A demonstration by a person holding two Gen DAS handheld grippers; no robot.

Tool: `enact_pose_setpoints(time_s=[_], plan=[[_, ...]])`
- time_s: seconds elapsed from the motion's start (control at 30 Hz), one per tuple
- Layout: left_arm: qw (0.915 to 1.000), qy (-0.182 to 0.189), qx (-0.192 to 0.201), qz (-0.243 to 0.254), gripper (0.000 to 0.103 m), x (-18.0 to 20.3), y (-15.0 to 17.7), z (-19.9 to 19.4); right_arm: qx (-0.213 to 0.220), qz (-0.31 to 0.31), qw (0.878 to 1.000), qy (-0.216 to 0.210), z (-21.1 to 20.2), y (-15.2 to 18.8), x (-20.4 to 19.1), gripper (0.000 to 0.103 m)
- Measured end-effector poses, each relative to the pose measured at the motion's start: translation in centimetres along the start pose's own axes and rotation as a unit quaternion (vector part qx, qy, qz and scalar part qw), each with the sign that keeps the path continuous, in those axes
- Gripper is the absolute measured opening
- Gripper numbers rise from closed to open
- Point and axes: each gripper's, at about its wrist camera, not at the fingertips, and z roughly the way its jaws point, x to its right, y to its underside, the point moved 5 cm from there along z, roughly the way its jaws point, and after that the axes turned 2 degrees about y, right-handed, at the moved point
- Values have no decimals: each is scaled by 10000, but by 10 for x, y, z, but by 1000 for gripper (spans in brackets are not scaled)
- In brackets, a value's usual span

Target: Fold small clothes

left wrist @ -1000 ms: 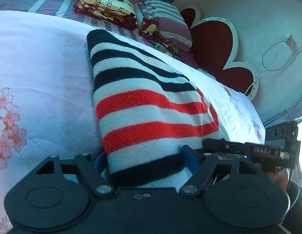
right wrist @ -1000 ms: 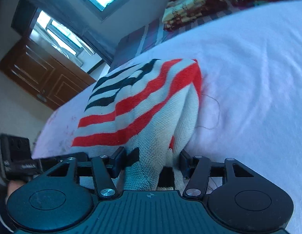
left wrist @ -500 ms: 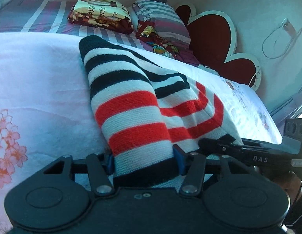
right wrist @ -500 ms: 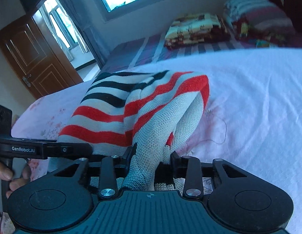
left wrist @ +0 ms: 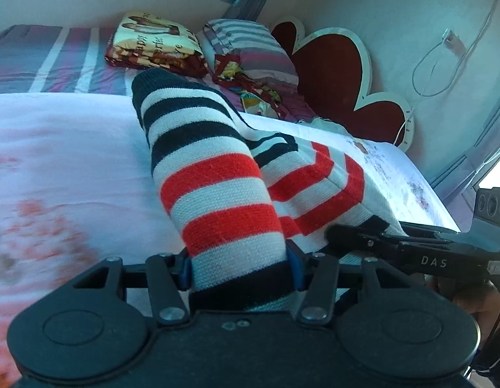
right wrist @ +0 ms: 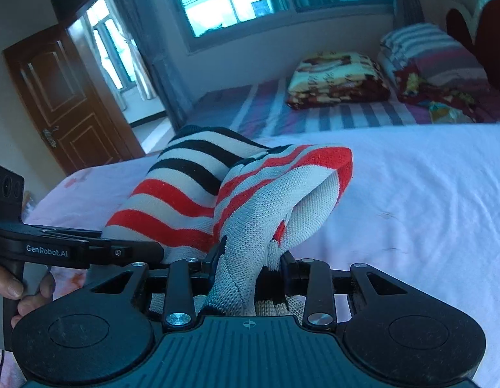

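The striped knit sweater (left wrist: pixel 217 194), with red, white and black bands, is bunched into two humps on the pink bedsheet (left wrist: pixel 62 148), its length running away toward the pillows (left wrist: pixel 250 48). The left gripper (left wrist: pixel 238 270) and right gripper (right wrist: pixel 250 271) each clamp a near corner, side by side.

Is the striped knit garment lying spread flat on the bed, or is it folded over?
Folded over, not flat: the striped knit garment is doubled, its near edges clamped in the left claw and right claw, bulging above the bed.
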Motion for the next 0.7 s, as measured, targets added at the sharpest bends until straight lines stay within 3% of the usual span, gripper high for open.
enact_pose_setpoints(time_s=[0.2,0.4,0.6,0.67,0.7], plan=[[9993,-355,1,-83,52,-48,14,-68,71,-259,9992,-283,29,6,-99,35],[9965,-753,4,-377,52,-111,42,-128,-207,-281,9973,-648,85,28,-199,35],[9931,-877,-53,-781,54,-163,75,-163,-561,-244,9939,-917,127,58,-253,35],[9919,-866,-56,-925,61,-176,85,-162,-710,-36,9940,-833,141,65,-248,35],[9914,-887,0,-958,76,-179,87,-161,-799,172,9930,-853,147,68,-241,35]])
